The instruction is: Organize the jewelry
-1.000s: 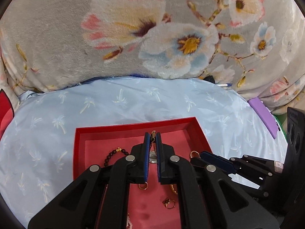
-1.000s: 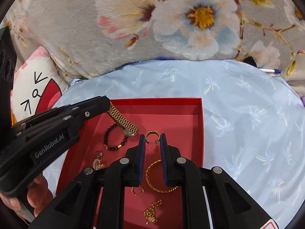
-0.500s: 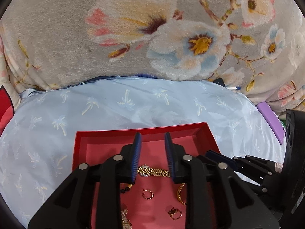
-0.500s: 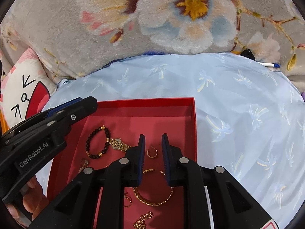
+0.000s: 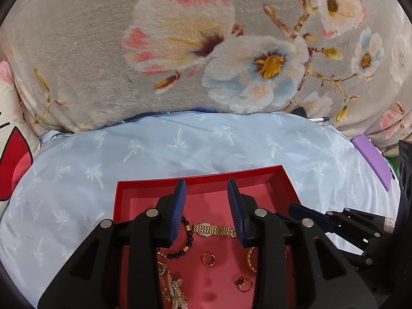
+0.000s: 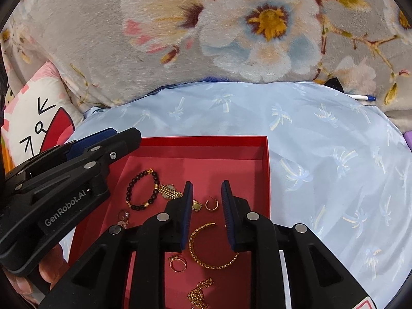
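A red tray (image 5: 200, 180) (image 6: 266, 175) lies on a light blue cloth and holds the jewelry. A gold watch (image 5: 213, 230) (image 6: 170, 191) lies flat in it beside a dark bead bracelet (image 5: 181, 249) (image 6: 141, 189). A small gold hoop earring (image 5: 208, 258) (image 6: 212, 204), a gold bangle (image 6: 208, 247), rings (image 5: 242, 284) (image 6: 177, 262), a gold chain (image 6: 198, 293) and a pearl strand (image 5: 173, 288) lie nearby. My left gripper (image 5: 206, 188) is open and empty above the watch. My right gripper (image 6: 206, 189) is open and empty above the earring and bangle.
A grey floral blanket (image 5: 180, 51) rises behind the blue cloth (image 5: 77, 180). A cartoon cushion (image 6: 36, 118) sits at the left. A purple flat item (image 5: 370, 159) and a pen (image 6: 360, 97) lie at the right edge.
My left gripper let go of the gold watch, which now lies in the tray, and its jaws opened wide. My right gripper's jaws opened wider. Both pulled back a little.
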`<act>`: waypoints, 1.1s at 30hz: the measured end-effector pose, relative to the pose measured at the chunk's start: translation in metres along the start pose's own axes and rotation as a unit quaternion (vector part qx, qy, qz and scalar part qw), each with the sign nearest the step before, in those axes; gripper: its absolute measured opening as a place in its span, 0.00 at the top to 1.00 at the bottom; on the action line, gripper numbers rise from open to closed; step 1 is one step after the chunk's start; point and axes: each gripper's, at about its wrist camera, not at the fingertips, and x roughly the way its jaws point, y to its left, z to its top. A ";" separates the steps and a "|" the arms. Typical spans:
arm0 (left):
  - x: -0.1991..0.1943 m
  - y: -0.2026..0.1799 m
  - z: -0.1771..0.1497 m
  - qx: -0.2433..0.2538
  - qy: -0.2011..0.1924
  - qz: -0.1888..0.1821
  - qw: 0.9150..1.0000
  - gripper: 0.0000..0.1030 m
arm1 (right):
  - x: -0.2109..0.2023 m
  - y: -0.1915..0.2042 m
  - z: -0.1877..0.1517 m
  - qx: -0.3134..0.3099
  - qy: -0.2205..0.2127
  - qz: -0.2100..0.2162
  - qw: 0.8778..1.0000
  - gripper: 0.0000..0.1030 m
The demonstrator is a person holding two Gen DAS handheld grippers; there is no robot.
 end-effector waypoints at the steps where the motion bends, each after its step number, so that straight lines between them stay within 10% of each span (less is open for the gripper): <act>1: -0.001 0.000 0.000 0.000 0.000 0.001 1.000 0.69 | -0.001 0.001 -0.001 0.000 0.000 0.000 1.000 0.78; 33: -0.088 -0.013 -0.079 0.017 -0.003 0.061 0.998 0.69 | -0.096 0.021 -0.083 0.001 -0.046 -0.017 0.999 0.58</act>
